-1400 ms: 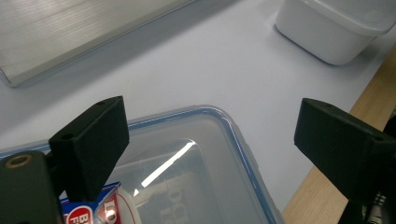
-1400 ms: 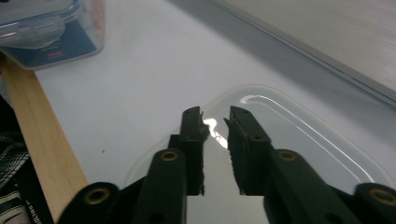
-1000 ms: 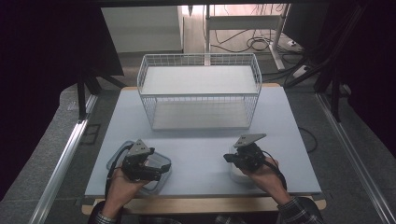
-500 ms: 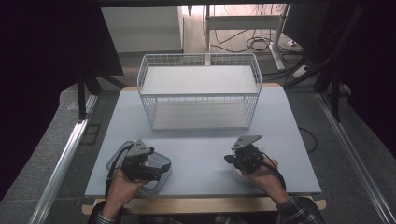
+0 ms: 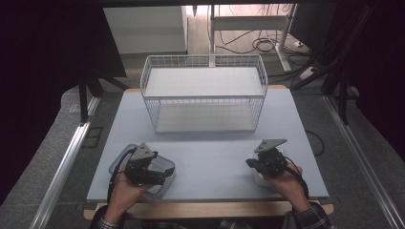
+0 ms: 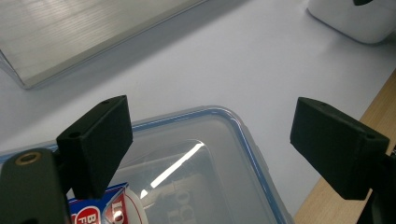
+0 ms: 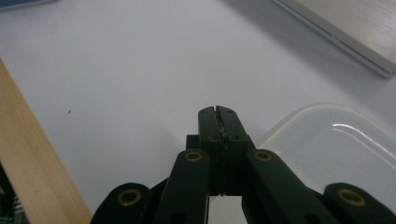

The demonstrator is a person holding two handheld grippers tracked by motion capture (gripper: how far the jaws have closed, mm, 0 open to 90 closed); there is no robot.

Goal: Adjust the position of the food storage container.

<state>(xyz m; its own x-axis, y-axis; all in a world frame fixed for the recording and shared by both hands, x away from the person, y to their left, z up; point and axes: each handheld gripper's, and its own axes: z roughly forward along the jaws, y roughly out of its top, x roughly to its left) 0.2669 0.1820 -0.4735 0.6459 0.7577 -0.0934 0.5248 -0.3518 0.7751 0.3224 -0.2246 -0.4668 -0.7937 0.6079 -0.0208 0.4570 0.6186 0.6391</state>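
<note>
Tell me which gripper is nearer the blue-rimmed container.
Left. The left gripper hangs over the blue-rimmed container, jaws open; the right gripper is across the table, by a white container.

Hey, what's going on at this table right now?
A person holds a gripper in each hand at the near edge of a pale table. The left gripper hangs open over a clear blue-rimmed food box. The right gripper is shut, empty, beside a white lidded box. A wire basket stands at the far side, with nothing in it.

Left gripper (image 5: 165, 172) low in left hand (image 5: 125, 187), jaws spread wide, nothing between fingers (image 6: 95, 142). Right gripper (image 5: 249, 163) in right hand (image 5: 282, 179), jaws pressed together, nothing between them.
</note>
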